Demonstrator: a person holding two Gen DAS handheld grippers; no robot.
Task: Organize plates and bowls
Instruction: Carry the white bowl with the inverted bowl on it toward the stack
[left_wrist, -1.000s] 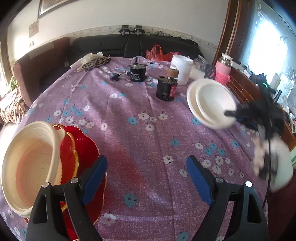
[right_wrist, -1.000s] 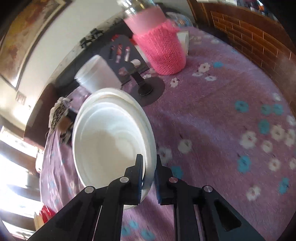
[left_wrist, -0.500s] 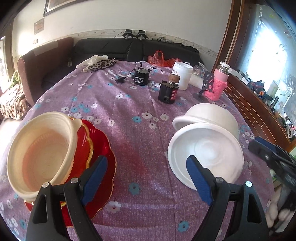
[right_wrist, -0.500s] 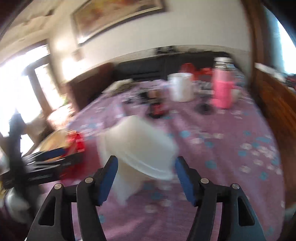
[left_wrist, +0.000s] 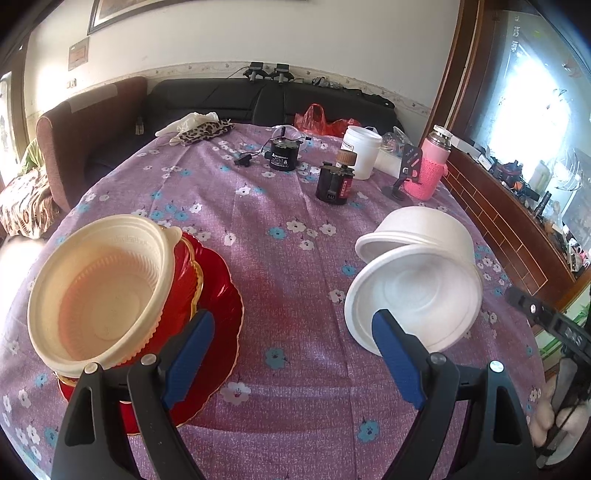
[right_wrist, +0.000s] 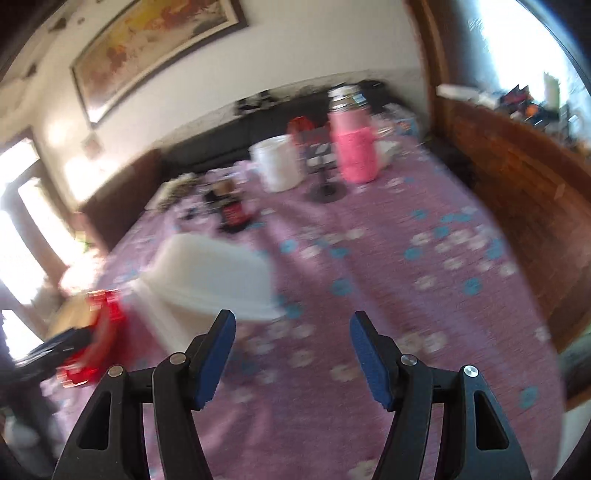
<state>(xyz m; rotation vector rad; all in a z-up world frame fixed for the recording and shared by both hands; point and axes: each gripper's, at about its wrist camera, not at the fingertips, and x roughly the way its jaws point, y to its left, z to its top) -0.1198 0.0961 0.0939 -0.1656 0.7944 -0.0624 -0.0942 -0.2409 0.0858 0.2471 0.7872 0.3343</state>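
Two white foam bowls (left_wrist: 417, 280) lie tipped on their sides on the purple flowered tablecloth (left_wrist: 288, 258), one nested against the other, mouths facing the left wrist camera. Taking those bowls as the landmark: well to their left stands the stack of red plates (left_wrist: 218, 295), a cream plastic bowl (left_wrist: 99, 295) tilted on top of it. Beyond the white bowls, toward the sofa, stand a white tub (left_wrist: 360, 151), a pink knitted bottle (left_wrist: 426, 173), a black phone stand just beside that bottle, and a black-and-red canister (left_wrist: 334, 182).

The left gripper (left_wrist: 291, 354) hovers between the plate stack and the white bowls, jaws spread wide with nothing between them. The right gripper (right_wrist: 291, 354) sits just right of the white bowls (right_wrist: 210, 280) in its blurred view, jaws apart and empty, clear of the foam rim.
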